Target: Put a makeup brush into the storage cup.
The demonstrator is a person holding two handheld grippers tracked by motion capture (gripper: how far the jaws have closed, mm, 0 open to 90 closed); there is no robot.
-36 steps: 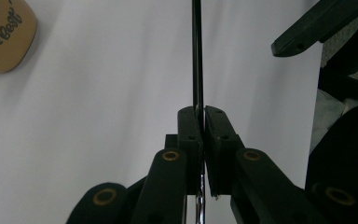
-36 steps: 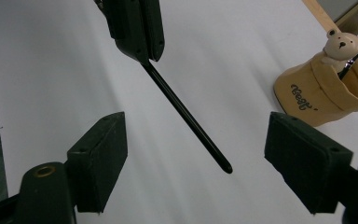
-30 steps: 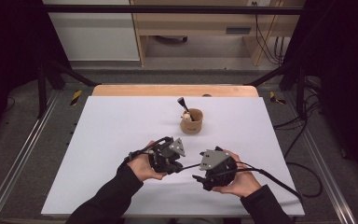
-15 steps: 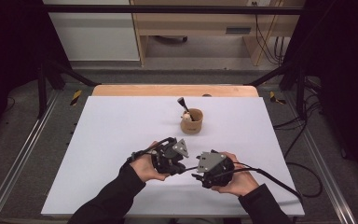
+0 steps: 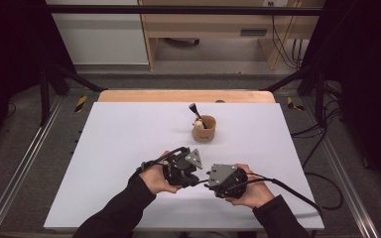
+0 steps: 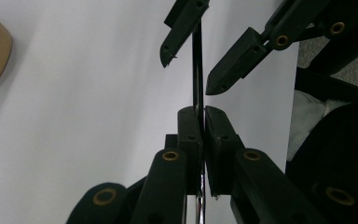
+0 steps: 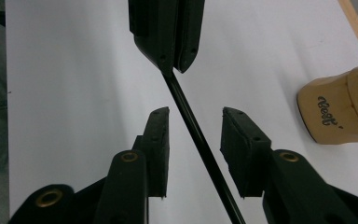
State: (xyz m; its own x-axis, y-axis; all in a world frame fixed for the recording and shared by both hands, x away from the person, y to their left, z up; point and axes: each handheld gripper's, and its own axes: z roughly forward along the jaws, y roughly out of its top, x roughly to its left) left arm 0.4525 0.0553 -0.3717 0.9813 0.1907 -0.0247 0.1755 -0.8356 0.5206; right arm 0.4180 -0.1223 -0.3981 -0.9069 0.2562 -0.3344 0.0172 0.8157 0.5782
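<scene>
Item: thin black rod, pinched in our left gripper jaws; our right gripper jaws, just closing, flank it untouching—handover pending.

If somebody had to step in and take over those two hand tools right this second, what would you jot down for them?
Left gripper: shut on the thin black rod, holding it above the white table.
Right gripper: open, jaws either side of the same rod with a gap on each side; they have just been closing.
Tan cup: upright, farther back on the table, with a dark-handled utensil standing in it.
Done: rod picked up and brought between both grippers.
Left: probably close the right gripper on the rod before the left lets go; where the rod goes next I cannot tell.
</scene>
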